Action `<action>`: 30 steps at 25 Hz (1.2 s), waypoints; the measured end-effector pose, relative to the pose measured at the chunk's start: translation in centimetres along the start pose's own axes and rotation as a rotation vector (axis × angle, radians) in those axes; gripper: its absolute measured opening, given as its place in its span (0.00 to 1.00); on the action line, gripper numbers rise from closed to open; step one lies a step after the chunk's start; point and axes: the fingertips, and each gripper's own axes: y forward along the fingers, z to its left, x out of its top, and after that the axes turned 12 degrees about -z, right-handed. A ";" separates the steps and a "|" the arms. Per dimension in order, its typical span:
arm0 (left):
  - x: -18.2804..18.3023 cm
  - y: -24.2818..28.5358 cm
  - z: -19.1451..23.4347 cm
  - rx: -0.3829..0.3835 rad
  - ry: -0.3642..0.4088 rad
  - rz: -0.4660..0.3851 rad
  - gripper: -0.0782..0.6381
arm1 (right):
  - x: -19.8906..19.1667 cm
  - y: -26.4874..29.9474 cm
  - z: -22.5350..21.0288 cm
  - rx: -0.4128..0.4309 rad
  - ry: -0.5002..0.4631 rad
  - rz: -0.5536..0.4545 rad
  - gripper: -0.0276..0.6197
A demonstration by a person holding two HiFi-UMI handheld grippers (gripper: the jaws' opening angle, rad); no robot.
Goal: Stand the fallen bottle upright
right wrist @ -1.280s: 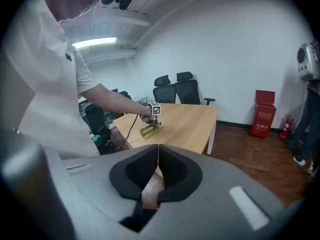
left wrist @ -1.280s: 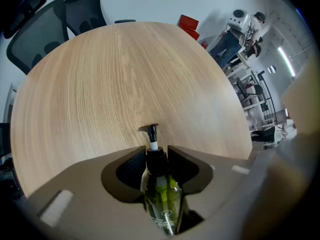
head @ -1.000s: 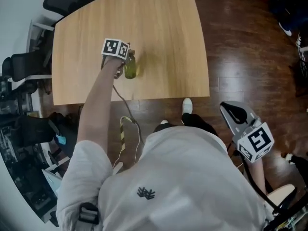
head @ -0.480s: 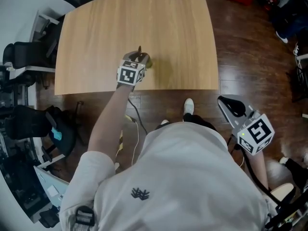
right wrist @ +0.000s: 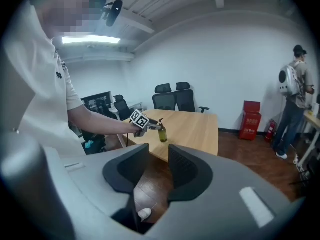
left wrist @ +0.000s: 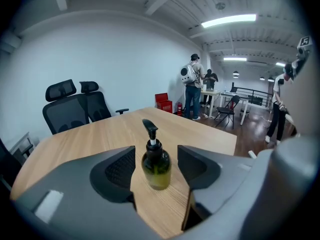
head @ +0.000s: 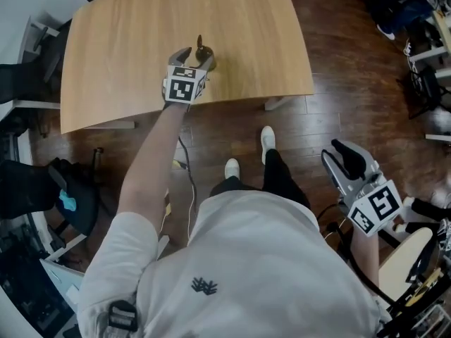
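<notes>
A dark green pump bottle point(left wrist: 156, 169) stands upright on the wooden table point(head: 127, 41), near its front edge. My left gripper point(left wrist: 156, 153) has a jaw on each side of it. The jaws are opening, and there is a gap between each pad and the bottle. From above, the bottle point(head: 202, 50) shows between the left gripper's point(head: 196, 57) spread fingers. My right gripper point(head: 345, 162) hangs low beside my right hip, far from the table. Its jaws point(right wrist: 158, 166) are opening with a narrow gap and nothing between them. The right gripper view shows the bottle point(right wrist: 163, 135) and the left gripper point(right wrist: 149, 126) from afar.
Black office chairs point(left wrist: 75, 106) stand behind the table's far side, with more dark chairs point(head: 28, 182) at its left. People point(left wrist: 192, 86) stand far off by other desks, near red boxes point(left wrist: 164, 103). My shoes point(head: 268, 143) are on the dark wood floor, just short of the table edge.
The left gripper was shut on the bottle before and has moved with it toward the table's front edge. Its jaws now stand apart around the upright bottle. The right gripper stays low.
</notes>
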 end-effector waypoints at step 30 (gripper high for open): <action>3.5 -51.9 -43.7 -0.221 -0.083 -0.348 0.43 | -9.8 -25.9 19.9 0.250 -0.112 -0.213 0.37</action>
